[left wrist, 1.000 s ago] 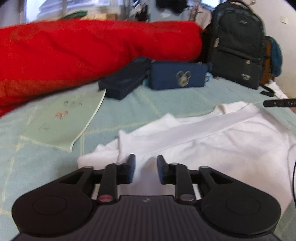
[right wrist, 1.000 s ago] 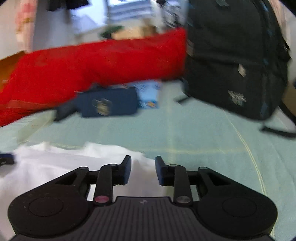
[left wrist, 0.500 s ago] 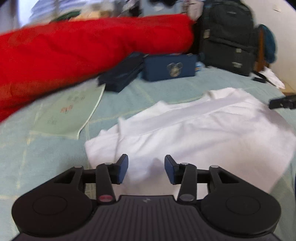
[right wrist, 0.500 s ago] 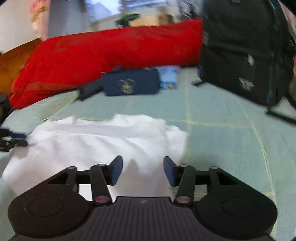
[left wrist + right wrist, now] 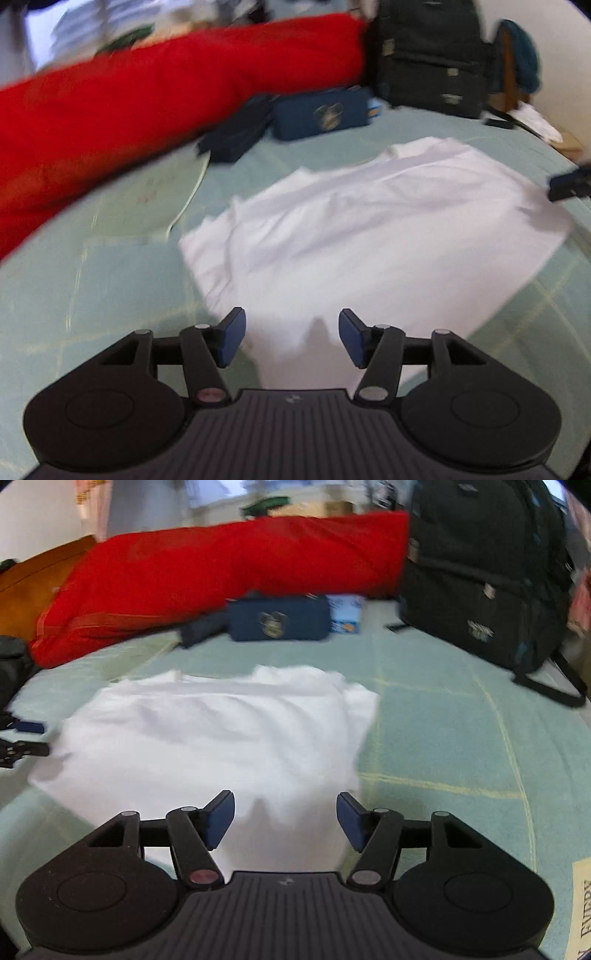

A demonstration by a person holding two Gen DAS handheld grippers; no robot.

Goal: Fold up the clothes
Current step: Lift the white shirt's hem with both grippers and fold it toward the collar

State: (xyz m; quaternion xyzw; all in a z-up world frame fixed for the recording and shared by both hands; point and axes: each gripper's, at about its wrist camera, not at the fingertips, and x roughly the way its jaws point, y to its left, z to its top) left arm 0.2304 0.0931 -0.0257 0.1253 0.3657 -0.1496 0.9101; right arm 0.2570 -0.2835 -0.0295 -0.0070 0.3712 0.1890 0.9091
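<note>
While my left claw [image 5: 291,338] spreads empty, my right claw [image 5: 285,819] spreads empty too. The white shirt [image 5: 369,236] lies loose on the bed [image 5: 443,709].

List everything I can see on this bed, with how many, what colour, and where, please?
White garment: one, white, folded flat mid-bed.
Bedspread: one, pale green, under everything.
Red bedding roll: one, red, along the far side.
Pouch: one, navy, in front of the red roll.
Backpack: one, black, far right.
Paper sheet: one, pale green, left of the garment.
Left gripper: black with blue pads, jaws opening, over the garment's near edge.
Right gripper: same, jaws opening, nothing pinched.
</note>
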